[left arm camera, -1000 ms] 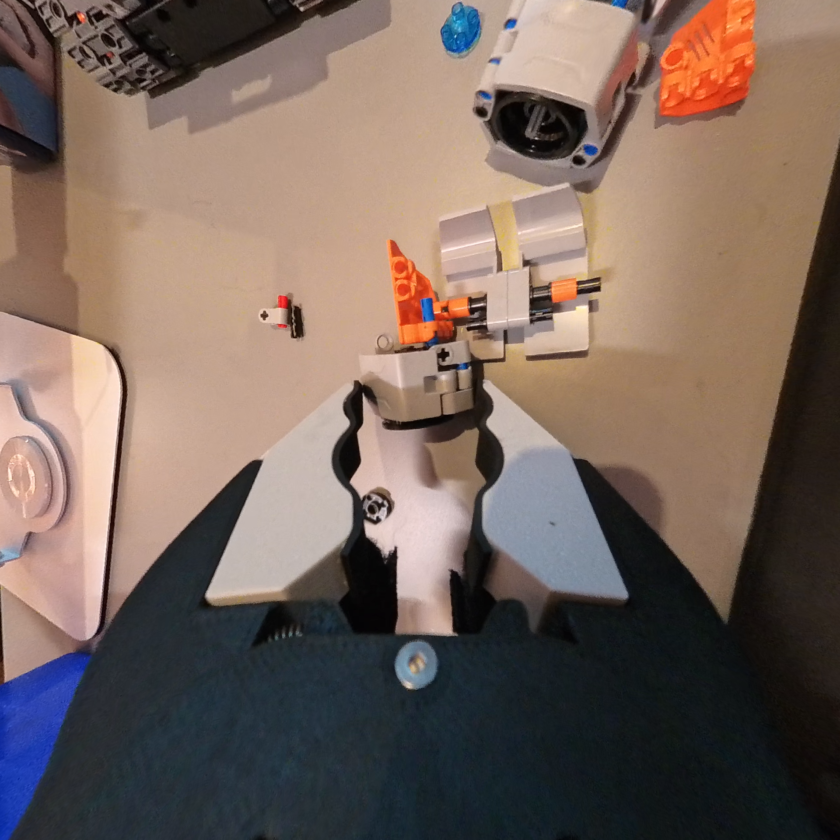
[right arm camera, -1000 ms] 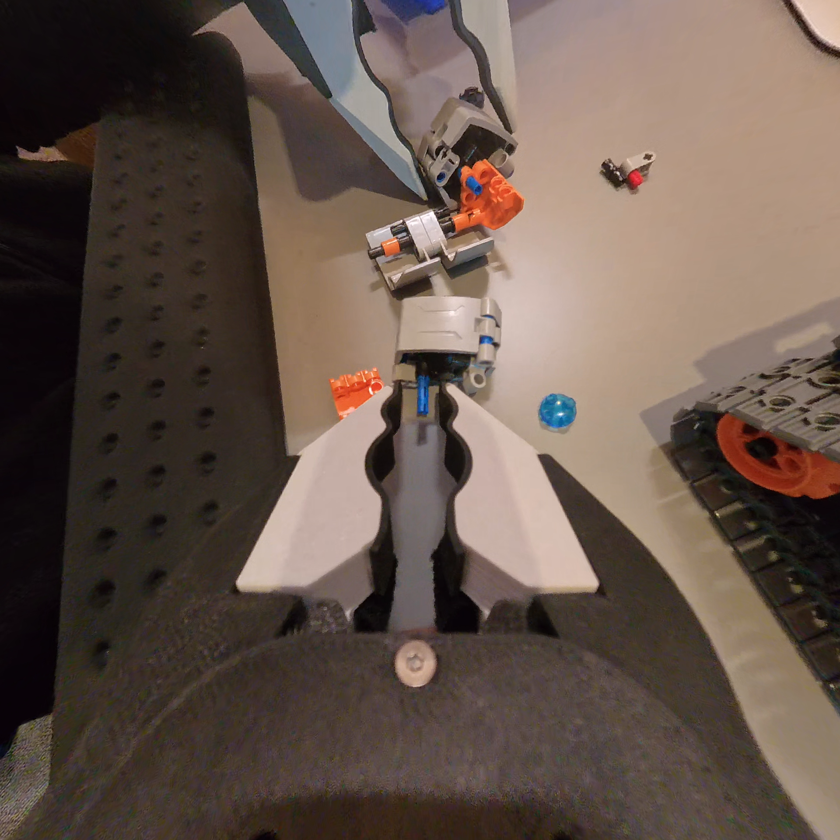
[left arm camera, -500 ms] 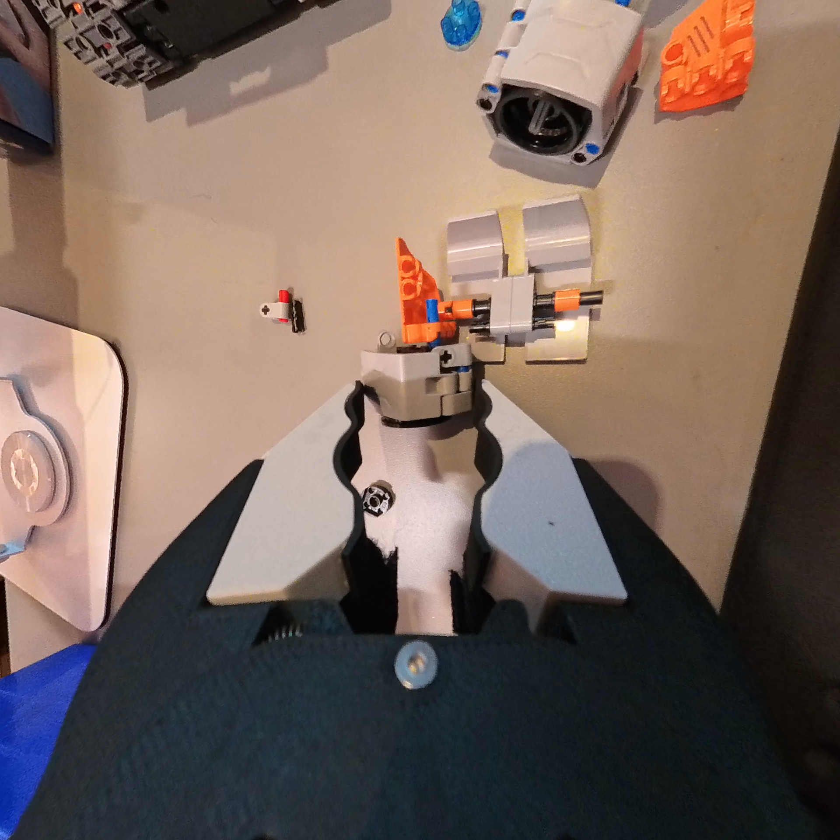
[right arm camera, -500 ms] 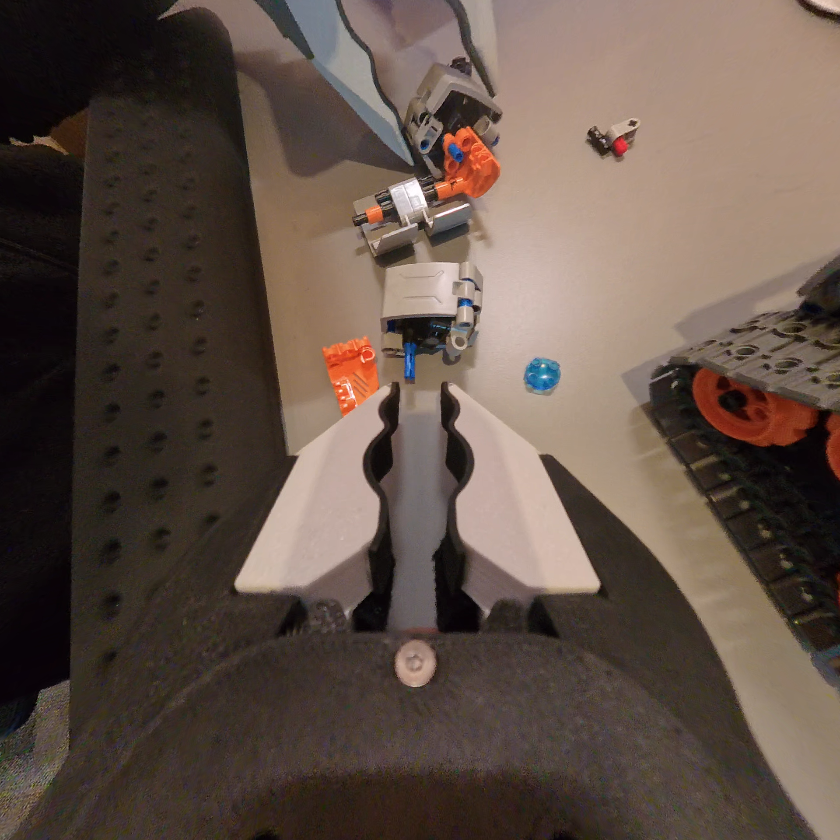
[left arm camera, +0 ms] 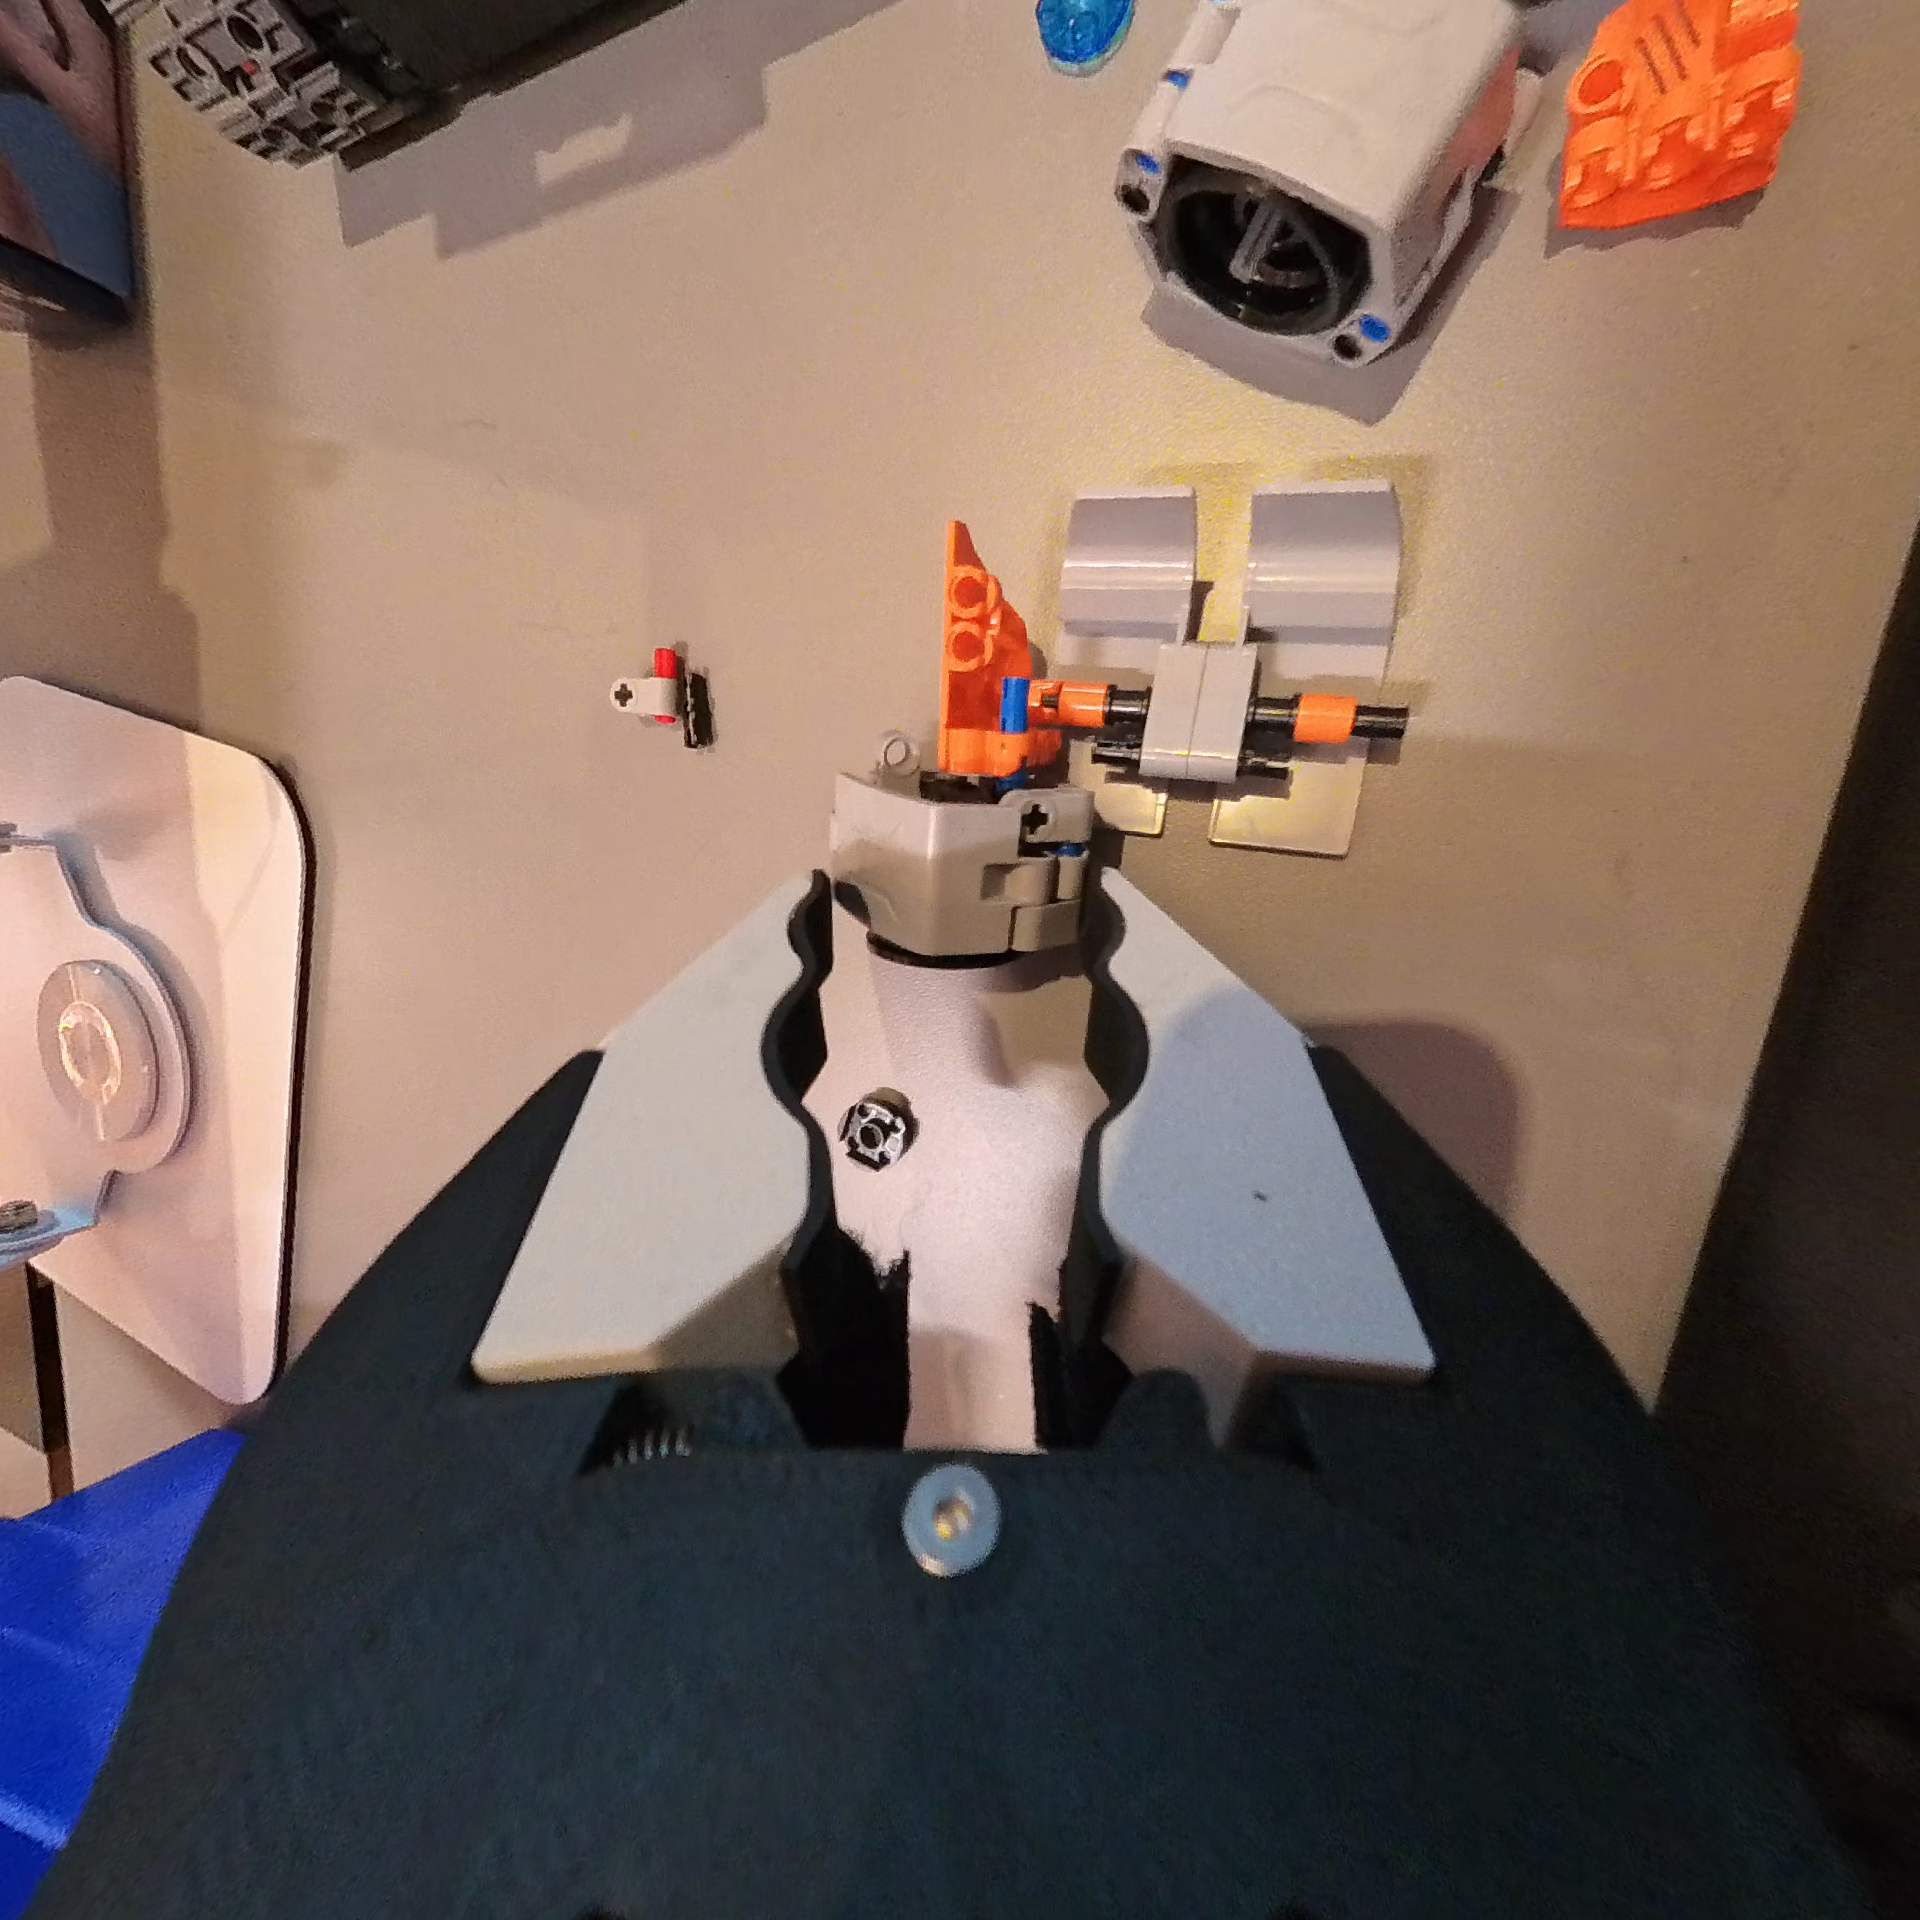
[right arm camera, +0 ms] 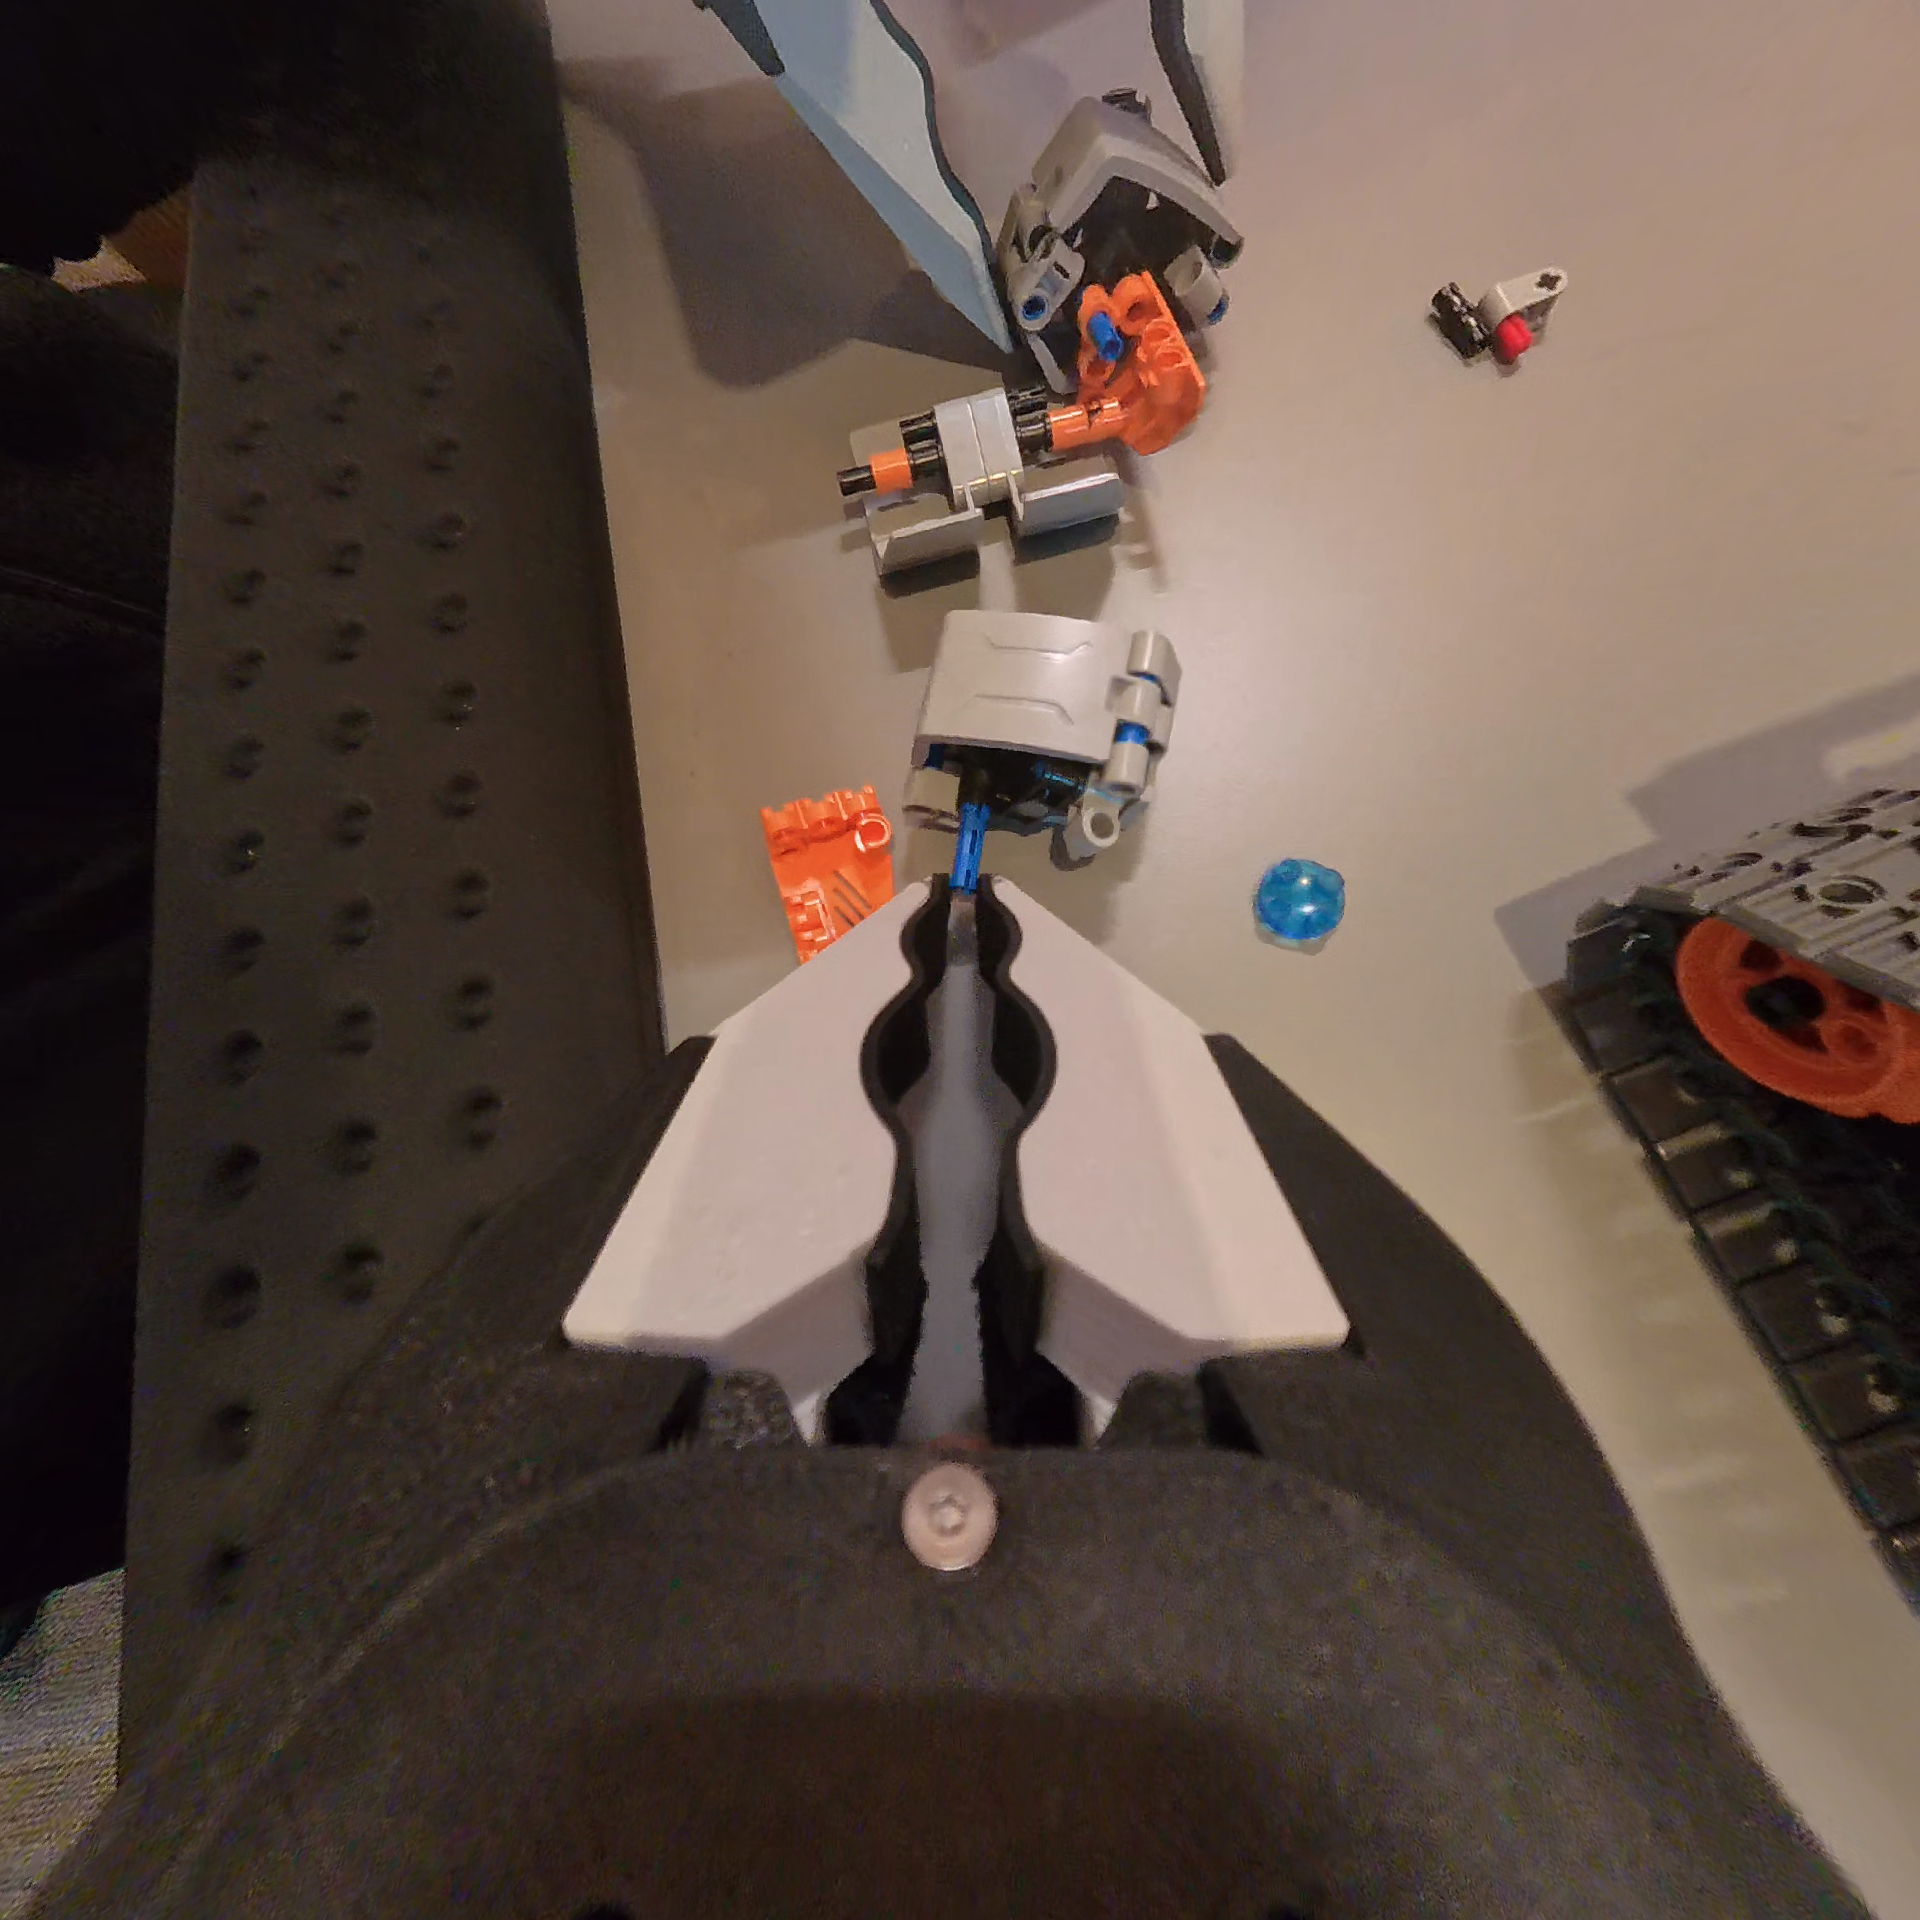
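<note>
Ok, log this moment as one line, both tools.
left tool: shut on grey shell piece | right tool: shut on blue pin of grey housing | table: orange panel, blue stud loose

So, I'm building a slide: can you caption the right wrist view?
Right gripper shut on the blue axle of a grey brick housing, orange panel beside it.

I see a beige bench strewn with brick parts: a grey housing at frame centre, an orange panel to its left, a blue stud to its right. Above it lies a grey axle assembly; a small red-grey connector sits upper right; a tracked vehicle fills the right edge.
</note>
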A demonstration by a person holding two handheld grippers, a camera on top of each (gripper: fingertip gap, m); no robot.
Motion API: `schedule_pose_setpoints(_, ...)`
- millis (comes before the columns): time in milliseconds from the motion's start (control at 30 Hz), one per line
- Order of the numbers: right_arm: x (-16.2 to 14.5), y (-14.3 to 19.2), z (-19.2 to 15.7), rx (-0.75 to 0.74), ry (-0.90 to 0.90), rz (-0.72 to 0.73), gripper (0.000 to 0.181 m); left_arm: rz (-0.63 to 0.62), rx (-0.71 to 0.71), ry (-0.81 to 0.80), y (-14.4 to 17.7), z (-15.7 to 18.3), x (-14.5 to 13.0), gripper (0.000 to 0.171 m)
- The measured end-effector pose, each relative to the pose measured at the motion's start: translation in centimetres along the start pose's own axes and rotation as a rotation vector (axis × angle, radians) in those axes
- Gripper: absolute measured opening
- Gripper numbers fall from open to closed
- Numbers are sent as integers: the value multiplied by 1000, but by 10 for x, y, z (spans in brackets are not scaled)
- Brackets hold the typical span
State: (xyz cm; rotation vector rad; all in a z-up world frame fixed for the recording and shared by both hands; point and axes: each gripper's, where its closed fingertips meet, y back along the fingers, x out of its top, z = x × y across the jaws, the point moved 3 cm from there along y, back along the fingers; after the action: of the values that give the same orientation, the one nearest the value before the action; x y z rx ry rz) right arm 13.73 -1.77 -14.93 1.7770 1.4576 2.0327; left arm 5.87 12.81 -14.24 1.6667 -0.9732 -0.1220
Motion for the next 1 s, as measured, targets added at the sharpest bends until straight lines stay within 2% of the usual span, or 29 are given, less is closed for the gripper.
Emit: schedule_pose_setpoints(1000, 4, 0, -5, -9, 41, 20, 4, -21, -16, -80, -4, -3, 6, 44)
